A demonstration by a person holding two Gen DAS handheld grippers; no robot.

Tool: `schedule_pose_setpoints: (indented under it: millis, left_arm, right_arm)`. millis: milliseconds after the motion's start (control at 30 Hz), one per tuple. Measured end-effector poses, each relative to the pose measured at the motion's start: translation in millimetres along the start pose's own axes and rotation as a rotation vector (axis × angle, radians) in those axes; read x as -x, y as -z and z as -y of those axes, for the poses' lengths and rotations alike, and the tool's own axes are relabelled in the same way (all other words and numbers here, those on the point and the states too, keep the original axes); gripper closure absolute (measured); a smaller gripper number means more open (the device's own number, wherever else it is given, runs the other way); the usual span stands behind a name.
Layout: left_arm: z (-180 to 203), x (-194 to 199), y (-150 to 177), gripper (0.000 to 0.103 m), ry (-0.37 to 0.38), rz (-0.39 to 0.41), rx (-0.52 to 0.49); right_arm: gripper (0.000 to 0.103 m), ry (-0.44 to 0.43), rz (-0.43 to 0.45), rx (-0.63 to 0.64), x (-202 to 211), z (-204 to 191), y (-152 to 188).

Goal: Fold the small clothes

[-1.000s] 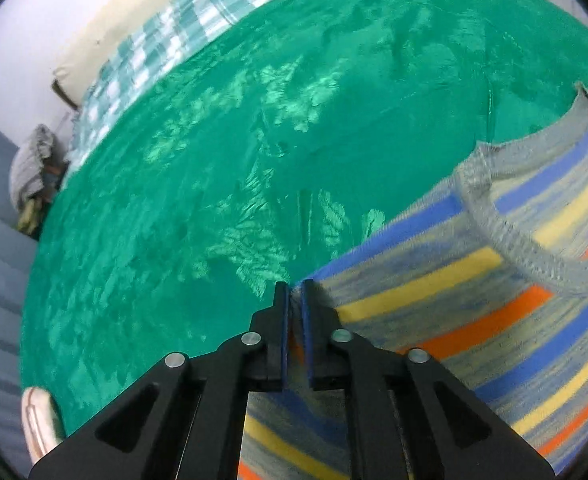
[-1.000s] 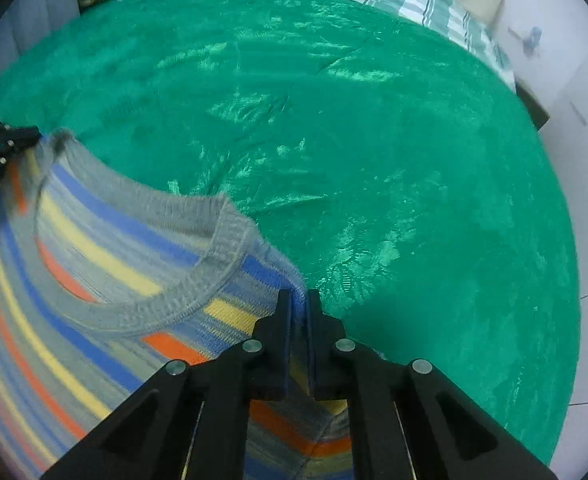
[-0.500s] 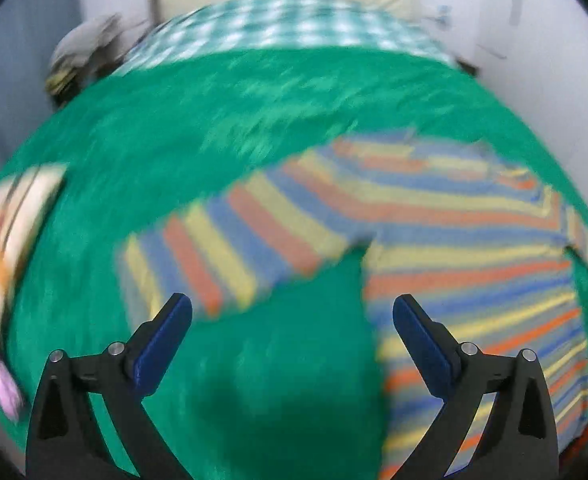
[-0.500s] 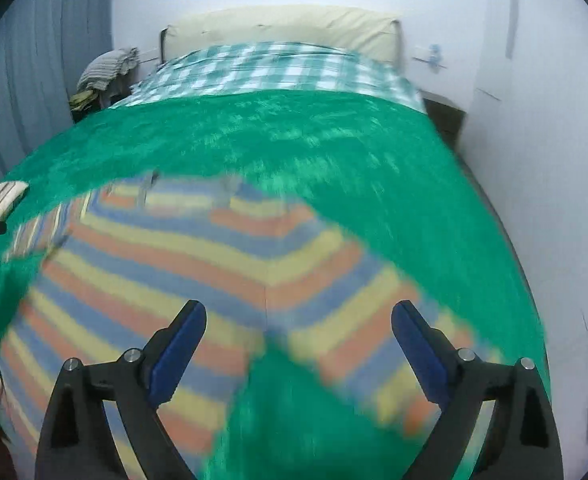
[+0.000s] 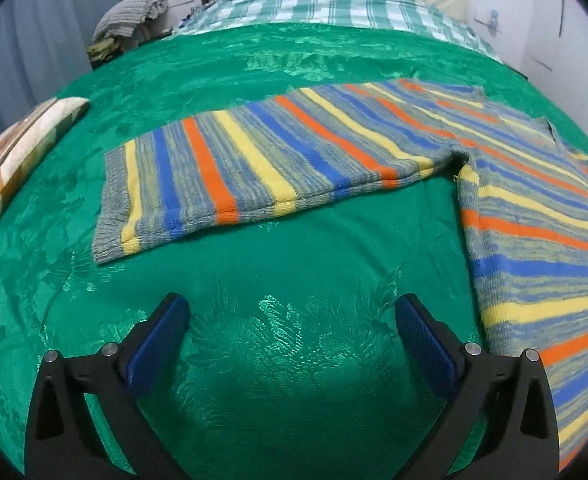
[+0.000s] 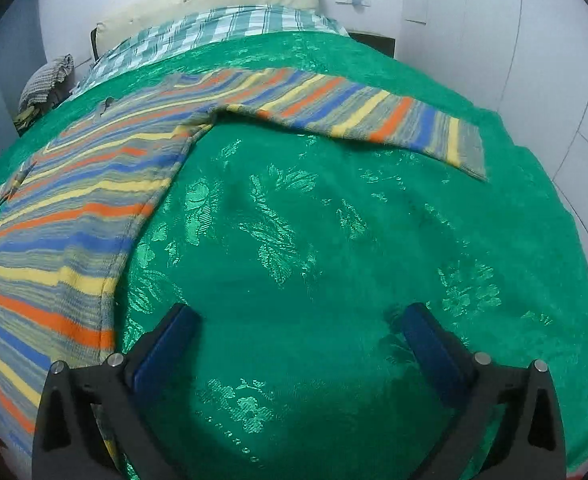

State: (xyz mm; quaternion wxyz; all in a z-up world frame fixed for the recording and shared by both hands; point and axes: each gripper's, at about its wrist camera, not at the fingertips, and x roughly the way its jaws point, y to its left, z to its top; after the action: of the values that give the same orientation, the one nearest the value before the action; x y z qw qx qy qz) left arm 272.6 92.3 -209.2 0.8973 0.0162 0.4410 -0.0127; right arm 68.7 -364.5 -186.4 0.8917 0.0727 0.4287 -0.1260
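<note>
- Two grippers are now hanging empty above the green bedspread (image 5: 294, 80), since both sets of jaws have just been opening off the shoulders.
- Left gripper (image 5: 294, 344) is gaping wide; its released sleeve (image 5: 234, 168) is lying flat toward 11 o'clock.
- Striped sweater (image 6: 74, 200) is resting spread out, seemingly ready for folding.
- Right gripper (image 6: 298, 348) is likewise gaping wide, nothing between the pads.

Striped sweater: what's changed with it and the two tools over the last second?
Both tools let go: the left tool and right tool, clamped on the striped sweater a second ago, have just been opening and pulled back, nothing between them. The sweater now lies spread, sleeves out. The green bedspread is unchanged.
</note>
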Motion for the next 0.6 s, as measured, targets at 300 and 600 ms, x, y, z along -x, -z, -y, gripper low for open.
schedule_pose_setpoints:
  millis: [300,600]
  left_arm:
    - [-2.4,-1.0,0.6,0.000,0.000,0.000,0.002]
    - [-2.2,-3.1,-0.6,0.000,0.000,0.001,0.003]
  right_arm:
    - [0.000,0.006,0.017,0.006,0.3,-2.2,3.6]
    - [0.000,-0.006,0.030,0.005,-0.9,-0.9,1.9]
